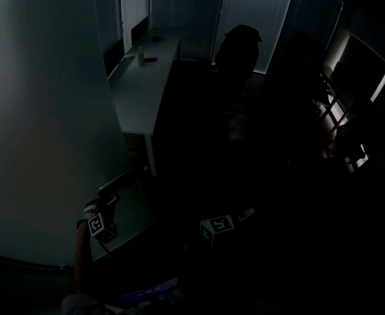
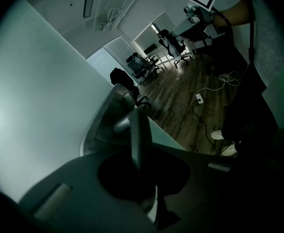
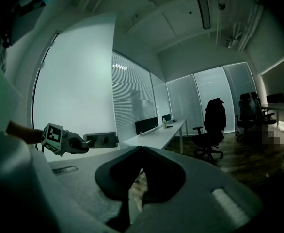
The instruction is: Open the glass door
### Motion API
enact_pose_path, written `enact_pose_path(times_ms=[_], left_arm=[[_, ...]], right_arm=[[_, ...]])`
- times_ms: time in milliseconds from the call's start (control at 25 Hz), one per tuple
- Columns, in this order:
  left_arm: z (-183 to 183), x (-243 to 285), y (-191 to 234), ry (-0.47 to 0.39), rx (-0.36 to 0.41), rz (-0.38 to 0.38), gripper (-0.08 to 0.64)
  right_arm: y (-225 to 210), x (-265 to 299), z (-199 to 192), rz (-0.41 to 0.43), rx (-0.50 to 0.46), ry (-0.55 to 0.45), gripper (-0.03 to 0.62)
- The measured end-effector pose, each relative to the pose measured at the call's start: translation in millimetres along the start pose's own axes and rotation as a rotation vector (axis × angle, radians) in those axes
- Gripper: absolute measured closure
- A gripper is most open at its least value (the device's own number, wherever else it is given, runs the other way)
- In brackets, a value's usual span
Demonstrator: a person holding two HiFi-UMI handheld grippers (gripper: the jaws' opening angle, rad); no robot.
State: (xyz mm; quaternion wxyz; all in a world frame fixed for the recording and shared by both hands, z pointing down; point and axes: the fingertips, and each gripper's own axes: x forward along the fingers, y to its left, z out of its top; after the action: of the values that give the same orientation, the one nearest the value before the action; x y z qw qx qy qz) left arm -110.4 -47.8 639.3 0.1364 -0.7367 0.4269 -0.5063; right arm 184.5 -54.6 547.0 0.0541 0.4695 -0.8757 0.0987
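There are two grippers, the left gripper (image 2: 138, 147) and the right gripper (image 3: 141, 152). There is one door (image 1: 35, 110) with one handle (image 2: 138, 127), and one desk (image 3: 156, 136) bearing one bottle (image 1: 140, 56). At least three chairs (image 3: 211, 135) show, with any beyond them too dim to count. There is also one jacket (image 3: 214, 113), one ceiling light (image 3: 202, 6), one power strip (image 2: 198, 98) and two shoes (image 2: 218, 135).

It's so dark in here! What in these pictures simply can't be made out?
- Right tool: in the head view only its marker cube shows; darkness swallows its jaws.
- Door handle: in the head view, lost in shadow by the left tool.
- Bottle on the desk: too small in the head view to read.
- Person: left gripper view, cut off above the arm by the picture's edge.
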Motion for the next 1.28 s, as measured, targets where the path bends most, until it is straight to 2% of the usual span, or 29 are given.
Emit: enact_pose_path(times_ms=[400,680,1000,1280], left_arm=[[7,-16,-24,-0.018,0.032,0.0,0.535],[9,-29,-36,-0.023,0.033,-0.01,0.529],[16,-45,-69,-0.007,0.042,-0.02,0.529],[20,-60,-90,0.01,0.057,-0.023,0.525]], right_arm=[[-16,-34,-12,-0.051,0.018,0.005,0.591],[-15,-48,-19,-0.054,0.021,0.017,0.591],[-33,-85,-36,-0.072,0.032,0.007,0.591],[-33,-110,-33,-0.067,0.027,0.012,0.591]])
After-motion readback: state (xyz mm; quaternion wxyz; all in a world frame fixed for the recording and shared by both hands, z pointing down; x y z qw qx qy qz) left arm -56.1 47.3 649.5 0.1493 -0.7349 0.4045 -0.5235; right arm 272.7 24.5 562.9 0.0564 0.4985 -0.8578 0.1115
